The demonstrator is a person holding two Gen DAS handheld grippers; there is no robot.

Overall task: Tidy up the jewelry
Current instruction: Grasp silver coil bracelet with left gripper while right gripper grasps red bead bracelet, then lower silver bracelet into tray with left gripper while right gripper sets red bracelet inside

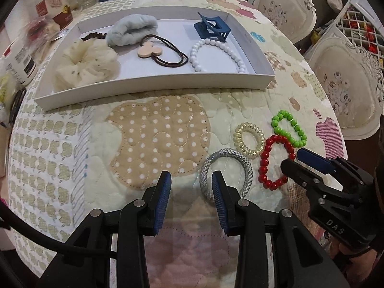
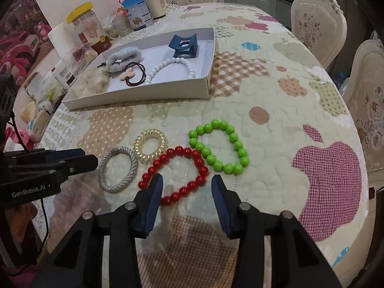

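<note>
A white tray [image 1: 153, 88] holds a cream scrunchie [image 1: 86, 64], a pale blue scrunchie [image 1: 130, 30], a brown hair tie with a mouse-shaped charm [image 1: 150, 51], a white bead bracelet [image 1: 217, 56] and a blue claw clip [image 1: 212, 27]. On the quilt lie a silver braided band [image 2: 117, 169], a clear coil tie [image 2: 150, 146], a red bead bracelet [image 2: 177, 175] and a green bead bracelet [image 2: 218, 147]. My left gripper [image 1: 192, 180] is open and empty, just left of the silver band [image 1: 226, 171]. My right gripper [image 2: 187, 183] is open and empty, over the near part of the red bracelet.
Jars, a roll and bottles [image 2: 81, 26] crowd the table's far left behind the tray [image 2: 148, 94]. Ornate chairs [image 2: 316, 21] stand along the right edge. The left gripper's body [image 2: 48, 165] sits at the left of the right wrist view.
</note>
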